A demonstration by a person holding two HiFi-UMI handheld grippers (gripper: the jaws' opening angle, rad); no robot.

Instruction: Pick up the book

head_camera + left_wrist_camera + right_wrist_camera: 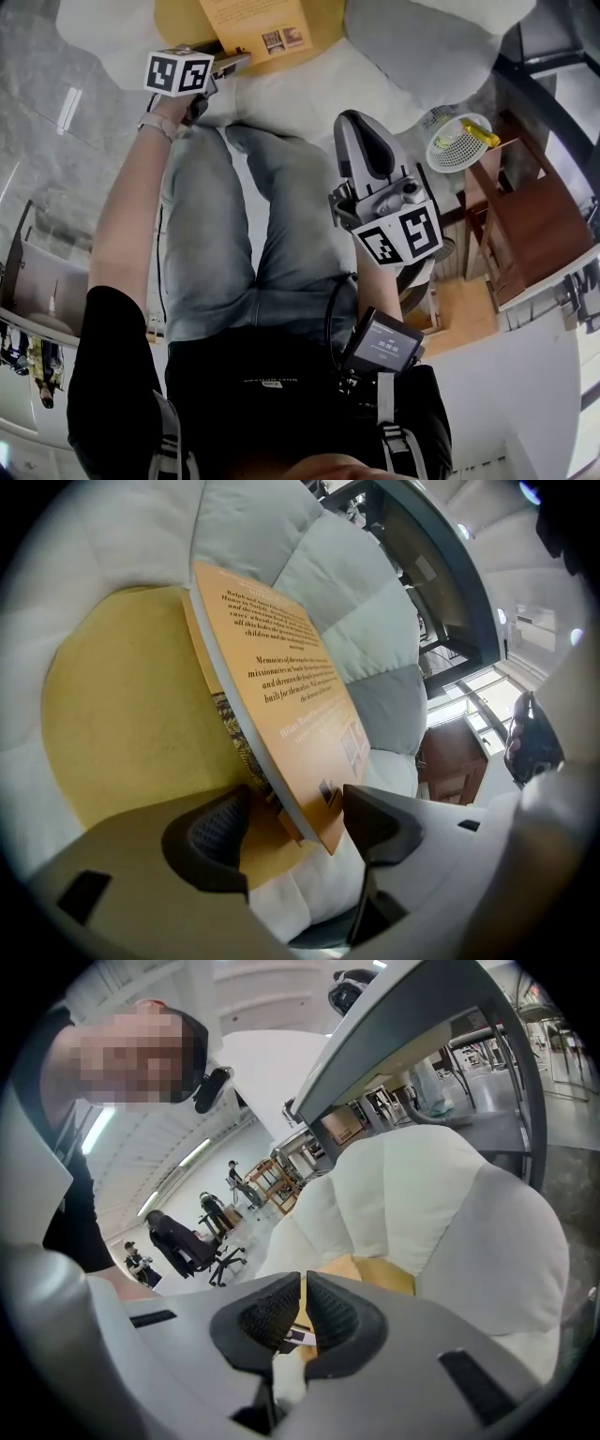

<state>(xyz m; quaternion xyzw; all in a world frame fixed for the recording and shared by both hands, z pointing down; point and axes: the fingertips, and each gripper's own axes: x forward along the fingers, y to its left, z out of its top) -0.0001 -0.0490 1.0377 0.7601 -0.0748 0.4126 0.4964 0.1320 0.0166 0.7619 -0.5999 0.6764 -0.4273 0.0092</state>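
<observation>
An orange book (253, 23) leans on a round yellow cushion (178, 23) in a white padded chair (412, 47). In the left gripper view the book (281, 677) stands tilted on the yellow cushion (112, 714), back cover with print facing right. My left gripper (295, 822) is open, with the book's lower corner between its jaws; the left pad stands clear of it. In the head view the left gripper (230, 64) reaches the book's bottom edge. My right gripper (361, 127) hangs over the person's lap, shut with nothing in it, and its jaws (305, 1312) point at the chair.
The person's legs in jeans (253, 234) fill the middle of the head view. A white mesh basket (457, 141) and a wooden side table (525, 234) stand to the right. Black frame bars (441, 583) rise behind the chair. People and office chairs (187, 1241) are far off.
</observation>
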